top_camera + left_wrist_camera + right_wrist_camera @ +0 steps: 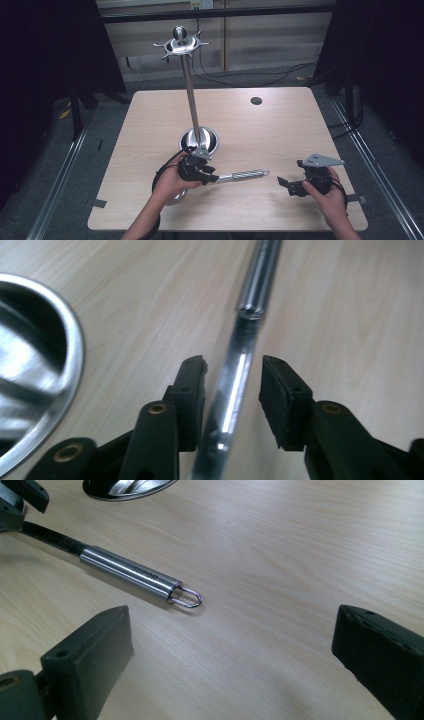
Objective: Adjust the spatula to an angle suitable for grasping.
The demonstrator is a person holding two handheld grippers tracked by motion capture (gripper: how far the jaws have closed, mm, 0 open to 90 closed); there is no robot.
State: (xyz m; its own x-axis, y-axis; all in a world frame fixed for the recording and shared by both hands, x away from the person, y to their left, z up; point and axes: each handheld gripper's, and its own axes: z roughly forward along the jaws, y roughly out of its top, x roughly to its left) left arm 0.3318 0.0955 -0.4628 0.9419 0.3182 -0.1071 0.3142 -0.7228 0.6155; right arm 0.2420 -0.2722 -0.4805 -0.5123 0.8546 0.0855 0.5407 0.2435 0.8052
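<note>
A: Left hand-held gripper point(232, 372)?
B: Jaws narrowly parted around the steel utensil handle point(235, 385) lying on the bench point(280, 125).
A: Right hand-held gripper point(227, 645)?
B: Jaws wide, holding nothing.

The tabletop point(280, 130) is pale wood-grain laminate, smooth with a soft sheen. The stand point(191, 95), its round base point(212, 137) and the handle point(131, 573) with its wire loop point(187, 598) are polished metal, mirror-bright on the stand and more brushed on the handle. The left gripper point(233, 385) and right gripper point(230, 652) are matt black plastic; the right one's plate point(320, 160) is dull grey metal.
</note>
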